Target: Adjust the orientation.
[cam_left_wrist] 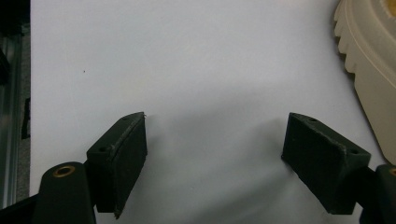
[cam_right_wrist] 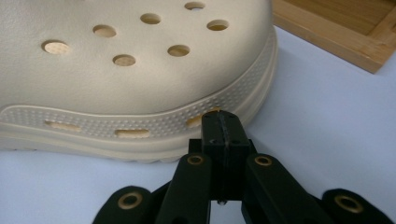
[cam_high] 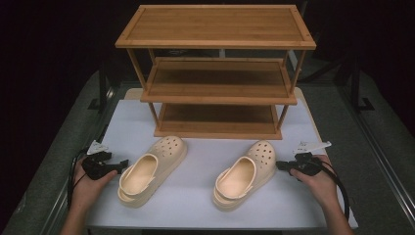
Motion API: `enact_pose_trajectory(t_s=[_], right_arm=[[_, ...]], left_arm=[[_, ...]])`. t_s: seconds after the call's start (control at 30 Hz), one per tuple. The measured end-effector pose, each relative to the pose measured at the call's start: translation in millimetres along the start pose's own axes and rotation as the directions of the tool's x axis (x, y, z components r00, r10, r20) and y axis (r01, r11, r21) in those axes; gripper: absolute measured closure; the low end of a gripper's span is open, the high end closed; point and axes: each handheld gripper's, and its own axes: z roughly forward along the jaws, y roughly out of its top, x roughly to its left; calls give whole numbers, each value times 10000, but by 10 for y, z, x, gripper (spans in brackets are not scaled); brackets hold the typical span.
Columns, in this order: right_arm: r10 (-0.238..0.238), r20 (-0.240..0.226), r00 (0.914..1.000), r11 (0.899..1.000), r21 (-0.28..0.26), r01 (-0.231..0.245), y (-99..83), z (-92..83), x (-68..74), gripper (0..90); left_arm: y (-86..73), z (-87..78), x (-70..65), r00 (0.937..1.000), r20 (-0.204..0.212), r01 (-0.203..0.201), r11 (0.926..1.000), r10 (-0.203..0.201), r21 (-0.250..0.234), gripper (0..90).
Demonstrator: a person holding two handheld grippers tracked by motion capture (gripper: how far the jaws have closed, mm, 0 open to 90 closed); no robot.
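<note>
Before the bamboo rack (cam_high: 218, 73), on the white desk (cam_high: 195, 196), two cream clogs lie toes toward the rack's bottom shelf.

- Left clog (cam_high: 151, 169): in front of the rack's left half, heel nearest us. Right clog (cam_high: 244, 174): in front of its right half, angled the same way. Neither touches the rack.
- Our left hand-held gripper (cam_high: 122, 164) sits just beside the left clog's heel on the side away from the right clog; its own view shows the jaws spread wide over bare desk, with the ribbed sole (cam_left_wrist: 369, 60) at the frame's edge. Nothing is between the pads.
- Our right hand-held gripper (cam_right_wrist: 222, 126) has its jaws pressed together, empty, with the tip at or nearly at the right clog's sole band, near the toe. In the high view it (cam_high: 281, 165) lies at that clog's outer side.

Judgement: we read this as the approach before lifting the clogs onto the rack. To do it well, we should open the right jaws first, then take each clog by the side wall or heel rim rather than the thick sole, which looks too wide and springy for a sure pinch. Lift level, clear the shelf lip, and set them down toes inward.
</note>
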Motion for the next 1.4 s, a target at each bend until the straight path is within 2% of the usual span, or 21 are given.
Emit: enact_pose_trajectory(t_s=[0.23, 0.4, 0.8, 0.97, 1.4], right_arm=[[-48, -79, 10000, 10000, 28, 49, 25, 23, 0, 897], [-205, -97, 9997, 9996, 178, 207, 121, 104, 12, 897], [-248, -269, 9993, 9989, 383, 258, 260, 226, 14, 897], [-193, -421, 9989, 9992, 330, 207, 323, 305, 22, 897], [-663, -578, 9961, 9966, 461, 690, 580, 582, 138, 897]], left_arm=[[1, 0, 1, 10000, 3, 7, 10000, -7, 7, 212], [1, 1, 2, 10000, 8, 7, 10000, -7, 7, 212], [1, 1, 1, 10000, 3, 7, 10000, -7, 9, 212], [1, 1, 1, 10000, 3, 7, 10000, -7, 10, 212], [1, 1, 1, 10000, 2, 5, 10000, -5, 17, 212]])
